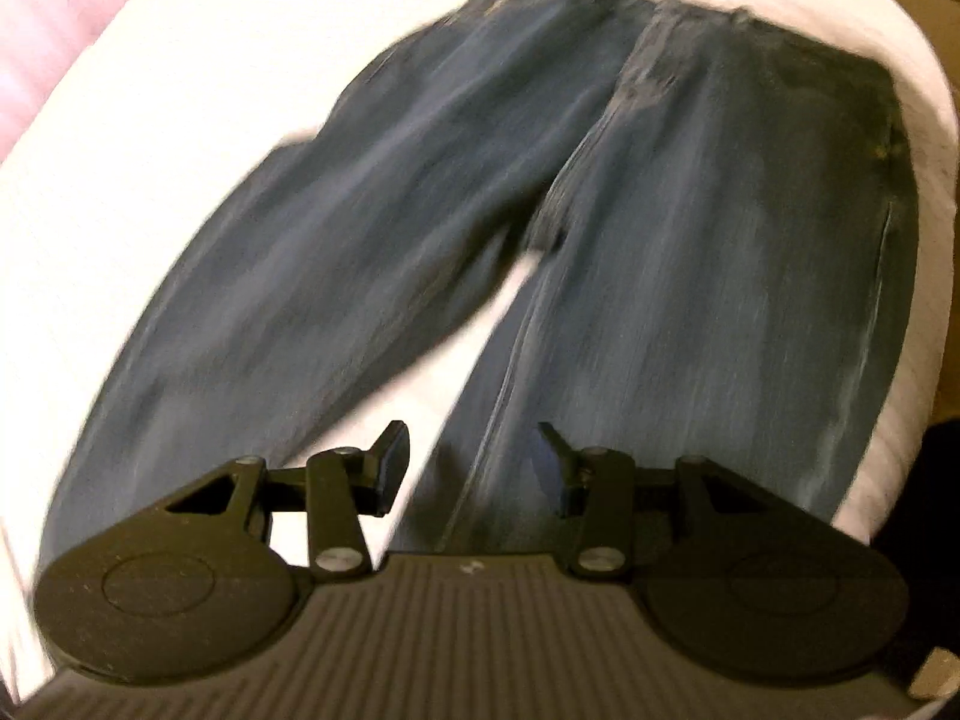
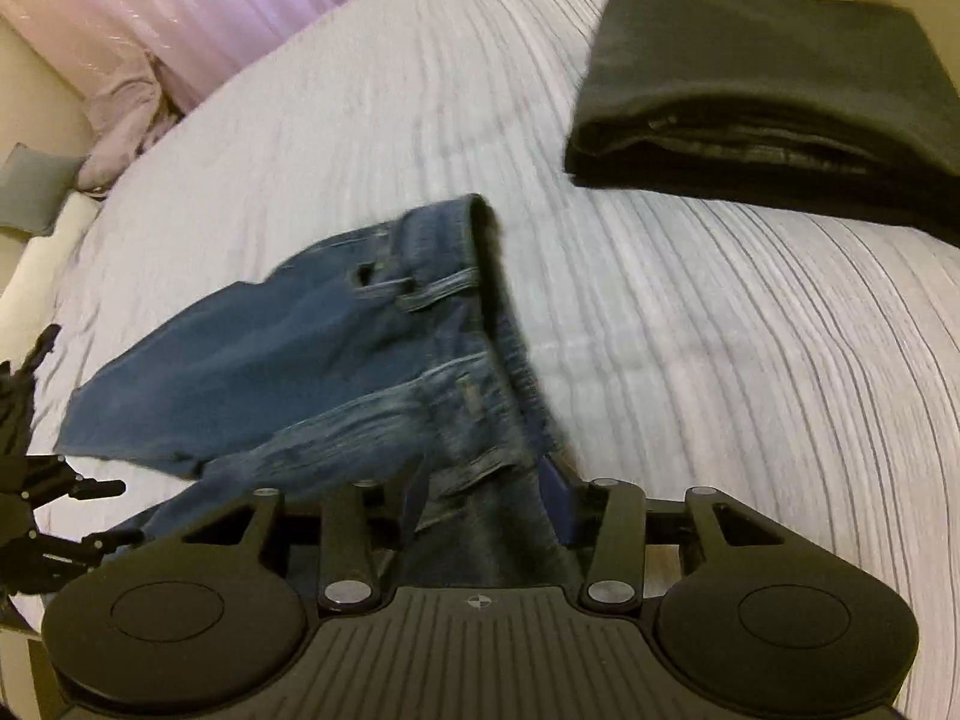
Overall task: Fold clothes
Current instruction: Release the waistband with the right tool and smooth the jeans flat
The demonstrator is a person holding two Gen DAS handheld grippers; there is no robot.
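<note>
White ribbed bedspread (image 2: 690,330) covers the bed and carries all the clothes. One pair of blue denim jeans (image 1: 690,276) lies on it. From the left wrist view both legs are spread flat and run away from the camera, with a narrow wedge of white cover between them; the picture is blurred, so seams and pockets are hard to read.

The left claw (image 1: 474,456) hovers above the near part of the jeans. Its two fingers stand well apart and nothing is between them, so it is open and empty.

The right claw (image 2: 486,498) has a bunch of the denim between its two fingers, at the waistband end, where belt loops show. The fabric fills the gap and rises from the bed toward the claw, so this claw is gripping the jeans. The rest of the jeans trails to the left on the cover.

One folded black garment (image 2: 762,90) lies on the bed further back to the right, well apart from the jeans. One pink curtain (image 2: 198,6) hangs behind the bed, and one small grey cushion (image 2: 30,189) lies at the left edge.
</note>
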